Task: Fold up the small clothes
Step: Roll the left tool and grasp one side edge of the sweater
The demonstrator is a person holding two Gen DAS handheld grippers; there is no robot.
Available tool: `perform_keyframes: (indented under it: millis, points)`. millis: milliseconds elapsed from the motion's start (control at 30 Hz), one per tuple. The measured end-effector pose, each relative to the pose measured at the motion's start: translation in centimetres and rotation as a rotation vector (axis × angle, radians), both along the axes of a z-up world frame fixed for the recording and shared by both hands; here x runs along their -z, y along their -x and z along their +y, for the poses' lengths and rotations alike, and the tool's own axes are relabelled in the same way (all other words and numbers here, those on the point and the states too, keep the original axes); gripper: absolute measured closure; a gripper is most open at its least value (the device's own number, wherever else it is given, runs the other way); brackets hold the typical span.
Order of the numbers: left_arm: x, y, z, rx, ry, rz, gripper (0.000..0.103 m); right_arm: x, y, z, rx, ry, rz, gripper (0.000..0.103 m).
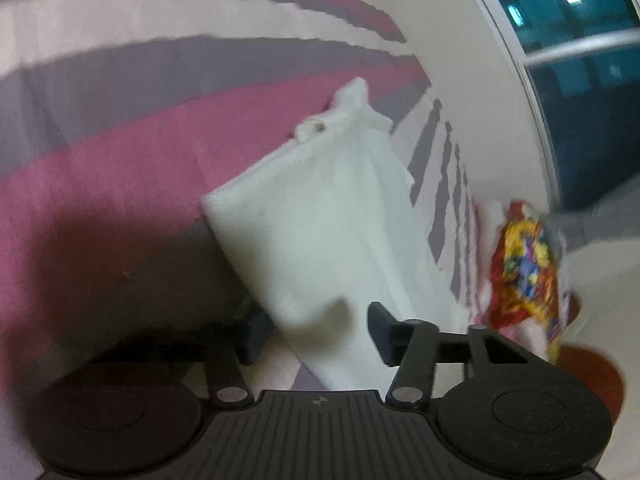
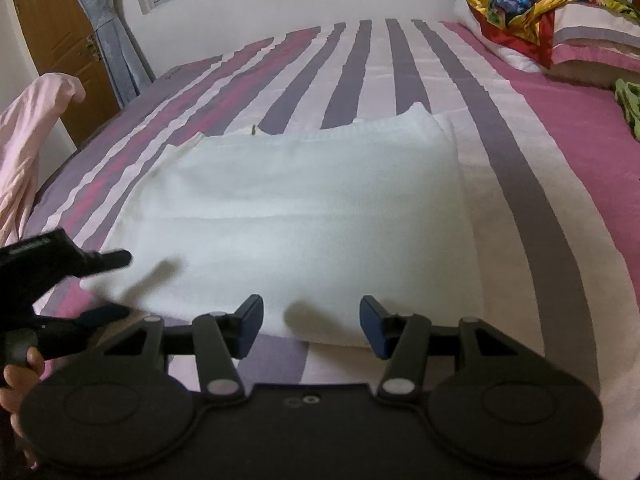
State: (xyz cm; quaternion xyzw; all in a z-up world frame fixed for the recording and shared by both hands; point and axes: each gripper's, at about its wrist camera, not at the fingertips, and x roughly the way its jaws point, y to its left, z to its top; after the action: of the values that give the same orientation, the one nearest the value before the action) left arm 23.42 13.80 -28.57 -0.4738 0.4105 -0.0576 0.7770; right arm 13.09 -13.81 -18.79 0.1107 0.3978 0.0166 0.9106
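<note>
A white knitted garment (image 2: 304, 216) lies folded flat into a rectangle on the striped bed. In the left wrist view the same garment (image 1: 328, 224) runs away from me at a tilt. My right gripper (image 2: 311, 326) is open and empty, just above the garment's near edge. My left gripper (image 1: 316, 332) is open, its jaws standing on either side of the garment's near corner without closing on it. The left gripper also shows in the right wrist view (image 2: 108, 284), at the garment's left near corner.
The bed cover (image 2: 560, 152) has pink, purple and white stripes. A pillow with a colourful red and yellow cloth (image 2: 516, 4) lies at the far right. A green cloth (image 2: 630, 104) is at the right edge, a pink garment (image 2: 28, 152) at the left. A wooden wardrobe (image 2: 60, 36) and a window stand behind.
</note>
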Motion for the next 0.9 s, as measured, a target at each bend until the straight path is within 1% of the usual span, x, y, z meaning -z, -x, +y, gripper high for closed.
perform_keyframes:
  millis: [67, 233, 333, 500, 533, 567, 633, 733, 833, 900]
  points:
    - [0.7, -0.2, 0.1, -0.017, 0.042, -0.013, 0.056, 0.1, -0.2, 0.1, -0.003, -0.004, 0.002, 0.05]
    - [1.6, -0.9, -0.1, -0.068, 0.085, -0.058, 0.056, 0.4, -0.7, 0.1, -0.013, -0.01, 0.002, 0.05]
    - [1.8, -1.7, -0.8, -0.084, 0.073, -0.073, 0.056, 0.5, -1.2, 0.1, -0.013, -0.015, 0.005, 0.05]
    - [1.5, -3.6, -1.5, -0.084, 0.058, -0.074, 0.056, 0.6, -1.9, 0.1, -0.008, -0.009, -0.007, 0.05]
    - [1.4, -3.9, -1.6, -0.084, 0.049, -0.073, 0.062, 0.6, -2.1, 0.1, -0.006, -0.007, -0.01, 0.05]
    - [1.4, -3.9, -1.4, -0.083, 0.028, -0.065, 0.076, 0.7, -2.2, 0.0, -0.003, -0.006, -0.011, 0.05]
    - [1.8, -3.9, -1.4, -0.094, 0.011, -0.043, 0.09, 0.8, -2.6, -0.2, 0.001, -0.013, -0.01, 0.05]
    - [2.2, -3.5, -0.8, -0.109, 0.025, -0.032, 0.093, 0.9, -3.0, -0.2, 0.0, -0.015, -0.007, 0.05]
    - [1.6, -3.5, -1.2, -0.09, -0.021, -0.034, 0.095, 1.1, -3.4, -0.2, -0.011, -0.007, -0.001, 0.05]
    - [1.3, -3.6, -1.2, -0.077, -0.044, -0.03, 0.095, 0.9, -3.9, -0.2, -0.009, 0.017, -0.006, 0.05]
